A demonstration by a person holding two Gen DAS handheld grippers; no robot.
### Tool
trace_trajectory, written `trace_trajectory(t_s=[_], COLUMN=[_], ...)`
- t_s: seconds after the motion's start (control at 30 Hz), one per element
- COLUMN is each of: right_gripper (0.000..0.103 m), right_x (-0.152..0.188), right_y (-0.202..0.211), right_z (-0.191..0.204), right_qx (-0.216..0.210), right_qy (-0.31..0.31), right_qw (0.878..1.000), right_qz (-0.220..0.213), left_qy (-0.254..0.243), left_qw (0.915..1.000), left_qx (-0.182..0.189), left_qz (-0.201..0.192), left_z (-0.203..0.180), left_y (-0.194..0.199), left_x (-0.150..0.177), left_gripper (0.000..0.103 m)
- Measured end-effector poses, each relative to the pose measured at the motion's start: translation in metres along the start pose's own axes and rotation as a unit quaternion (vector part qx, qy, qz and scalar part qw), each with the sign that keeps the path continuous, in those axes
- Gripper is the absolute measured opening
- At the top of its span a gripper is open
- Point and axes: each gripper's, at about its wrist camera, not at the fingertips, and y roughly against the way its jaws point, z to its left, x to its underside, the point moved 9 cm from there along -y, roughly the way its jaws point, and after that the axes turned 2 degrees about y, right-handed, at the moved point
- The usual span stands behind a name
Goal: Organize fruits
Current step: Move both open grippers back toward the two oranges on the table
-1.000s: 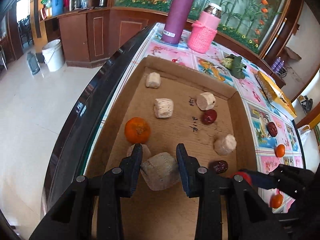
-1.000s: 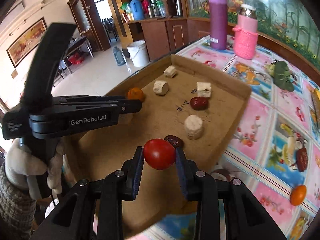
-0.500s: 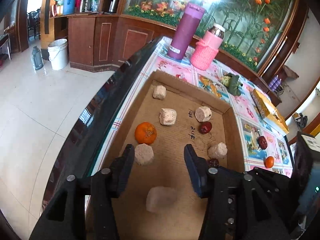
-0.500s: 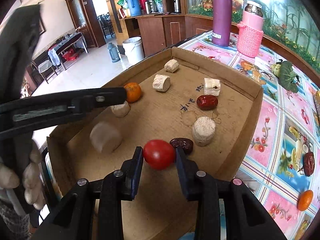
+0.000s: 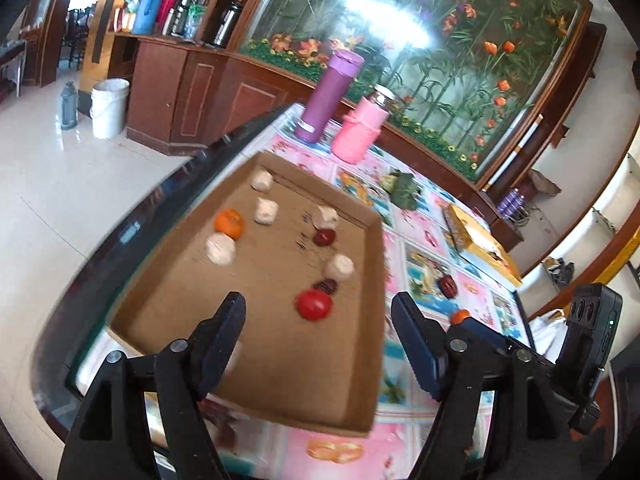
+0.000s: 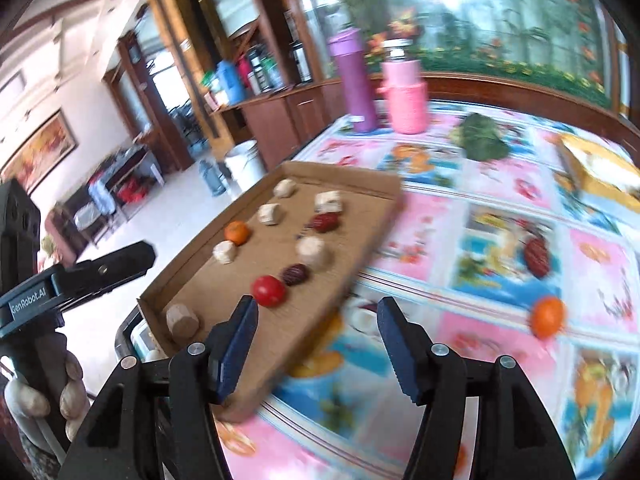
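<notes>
The left black plastic gripper (image 5: 318, 332) and right black plastic gripper (image 6: 314, 330) are both gaping wide, holding nothing. The glossy round red tomato (image 6: 269, 290) is sitting inside the shallow brown cardboard tray (image 6: 362, 240), beside a wrinkled dark date (image 6: 295, 274).

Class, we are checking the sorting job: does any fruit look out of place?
Yes. A red date and a small orange lie on the patterned tablecloth, outside the cardboard tray holding the other fruit, so they look unsorted.
</notes>
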Motion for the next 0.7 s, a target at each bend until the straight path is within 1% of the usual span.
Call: trace_trajectory(t_s=[0.07,0.13,0.2,0.33,0.47,0.6,0.7], right_gripper=[0.072,0.073,0.073,0.073,0.073,0.073,0.073], right_x=[0.009,0.021,0.034,0.052,0.064,0.071,0.077], right_y=[0.019,0.039,0.059,0.090,0.106,0.107,0.103], right_z=[-0.026,-0.059,-0.093,-0.147,-0.173,-0.179,-0.179], right_qx=[0.015,0.030,0.039,0.067,0.069,0.064,0.055], right_qy=[-0.033,-0.080,-0.132,-0.199,-0.233,-0.237,-0.236], right_qw=[0.999,0.996,0.990,0.976,0.968,0.967,0.969], right_qz=[-0.012,-0.023,-0.035,-0.056,-0.068,-0.065,-0.057], left_qy=[-0.001,-0.015,-0.034,-0.074,-0.113,-0.152,-0.171], left_qw=[1.0000,0.9997,0.9989,0.9958,0.9907,0.9837,0.9796], left_qx=[0.005,0.011,0.015,0.028,0.029,0.028,0.025], left_qz=[0.007,0.018,0.028,0.046,0.069,0.091,0.102], left_z=[-0.008,-0.021,-0.037,-0.071,-0.101,-0.123,-0.131], left_y=[-0.003,-0.007,-0.011,-0.018,-0.031,-0.043,-0.051], left_x=[0.011,0.022,0.032,0.053,0.075,0.099,0.113], left_gripper=[0.075,0.075,0.075,0.075,0.075,0.075,0.075])
